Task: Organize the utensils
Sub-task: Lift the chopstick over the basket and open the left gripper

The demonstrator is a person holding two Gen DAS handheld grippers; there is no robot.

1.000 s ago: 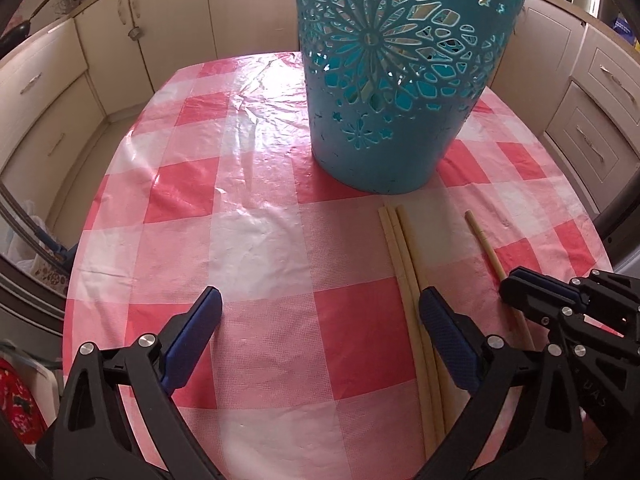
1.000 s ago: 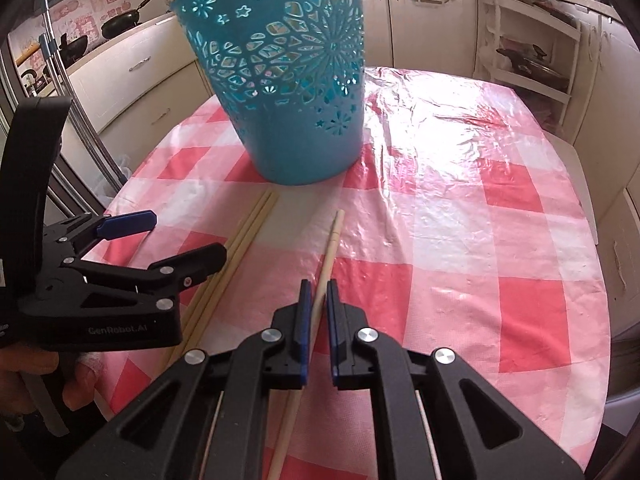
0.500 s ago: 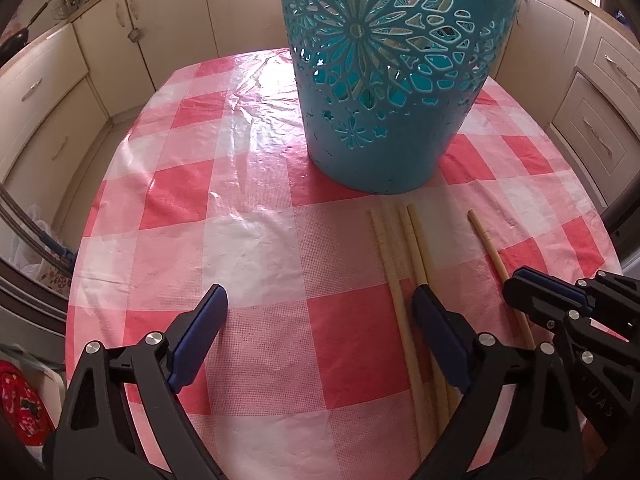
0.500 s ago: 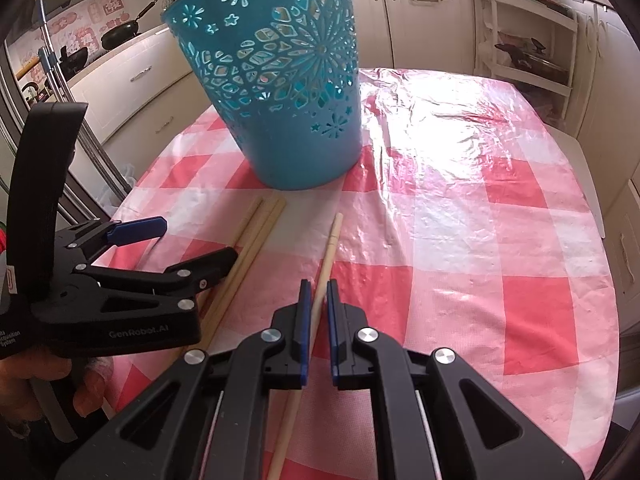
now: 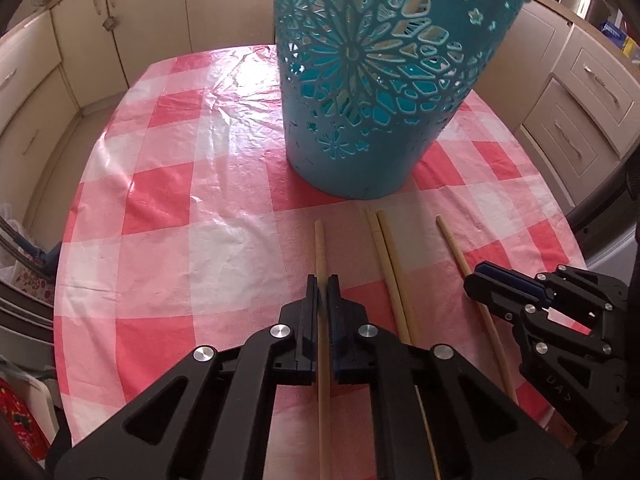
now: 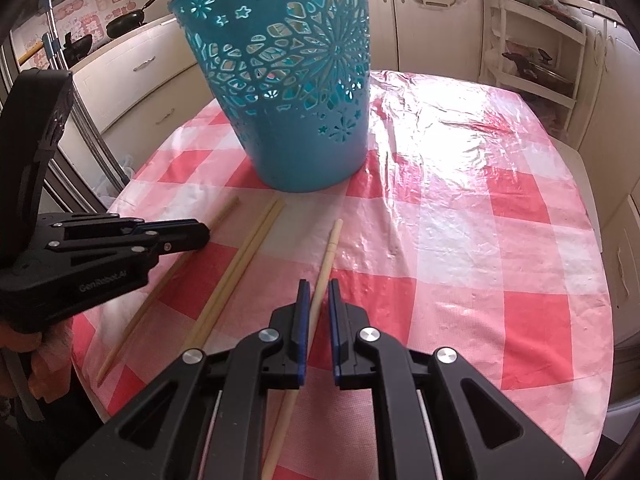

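left fingers [image 5: 321, 286] clenched on one chopstick [image 5: 320, 248], right fingers [image 6: 318, 292] clamped on another chopstick [image 6: 326, 256]; both sticks low over the desk [image 6: 460, 240], likely bound for the teal basket [image 6: 296, 92] just beyond; two spare chopsticks [image 5: 386, 252] lying between.

Two wrist fisheyes, both tilted steeply down over one checked table

The left wrist view looks along its own fingers [image 5: 311, 312] close above the tablecloth [image 5: 168, 196], with the teal basket [image 5: 384, 92] at 12 to 1 o'clock and the other gripper at 4 o'clock. The right wrist view is equally near, with the basket [image 6: 292, 88] at 11 to 12 o'clock and its partner at 9 o'clock. Both share basket, cloth and chopsticks [image 5: 390, 264].
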